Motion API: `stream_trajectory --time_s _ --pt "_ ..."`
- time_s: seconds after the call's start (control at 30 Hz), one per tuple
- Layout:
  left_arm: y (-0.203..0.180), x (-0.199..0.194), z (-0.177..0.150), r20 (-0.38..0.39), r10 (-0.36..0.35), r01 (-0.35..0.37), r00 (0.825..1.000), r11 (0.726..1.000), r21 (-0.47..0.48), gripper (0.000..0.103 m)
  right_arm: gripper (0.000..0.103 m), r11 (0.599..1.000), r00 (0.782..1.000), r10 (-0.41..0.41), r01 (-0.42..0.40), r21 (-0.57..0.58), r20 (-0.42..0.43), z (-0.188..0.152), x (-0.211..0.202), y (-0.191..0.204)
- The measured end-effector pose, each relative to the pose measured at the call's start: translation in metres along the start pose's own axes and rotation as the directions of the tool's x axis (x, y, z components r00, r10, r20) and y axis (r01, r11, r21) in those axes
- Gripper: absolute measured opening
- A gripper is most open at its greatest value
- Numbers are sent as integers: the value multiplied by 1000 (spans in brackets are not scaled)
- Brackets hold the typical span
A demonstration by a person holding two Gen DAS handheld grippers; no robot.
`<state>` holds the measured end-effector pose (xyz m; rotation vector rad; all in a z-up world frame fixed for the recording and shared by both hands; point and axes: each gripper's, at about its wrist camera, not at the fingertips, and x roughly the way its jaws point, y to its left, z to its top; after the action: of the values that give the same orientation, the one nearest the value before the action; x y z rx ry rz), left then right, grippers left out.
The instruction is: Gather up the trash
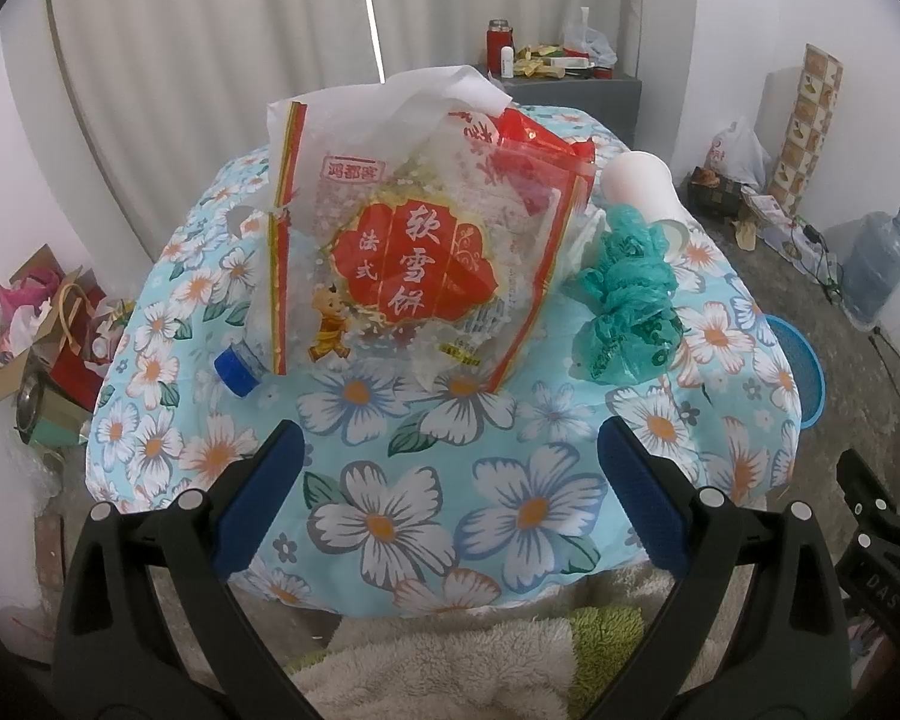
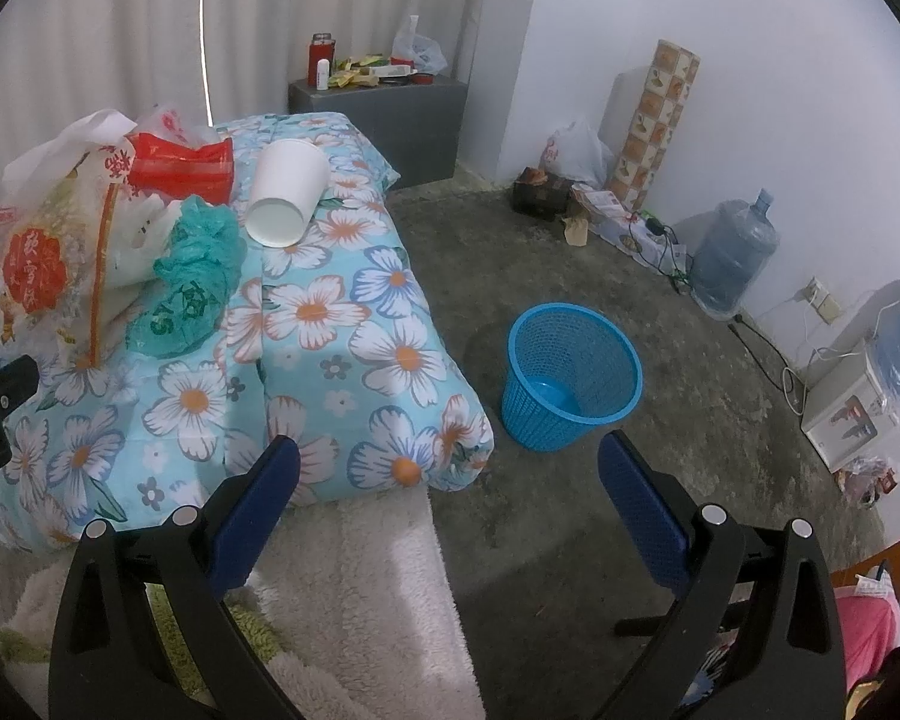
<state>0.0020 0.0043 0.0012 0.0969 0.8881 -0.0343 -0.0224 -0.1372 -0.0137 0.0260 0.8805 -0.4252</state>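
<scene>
Fingers of the left gripper (image 1: 450, 480) and right gripper (image 2: 450, 486) stood spread and empty. Nothing was collected yet; next, I'd judge, grasping the snack bag (image 1: 414, 258) for the blue basket (image 2: 570, 384).

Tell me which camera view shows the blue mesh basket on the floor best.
The right wrist view shows it best: the whole blue mesh basket stands upright on the floor, with its open top and inside visible. In the left wrist view only an edge of it shows behind the flowered quilt.
</scene>
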Motion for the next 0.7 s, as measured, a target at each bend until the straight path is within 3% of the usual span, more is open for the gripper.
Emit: stream_trajectory --time_s 0.7 --pt "5 -3 7 26 8 -8 1000 1000 -1 94 97 1000 1000 -3 3 -1 5 5 0 -1"
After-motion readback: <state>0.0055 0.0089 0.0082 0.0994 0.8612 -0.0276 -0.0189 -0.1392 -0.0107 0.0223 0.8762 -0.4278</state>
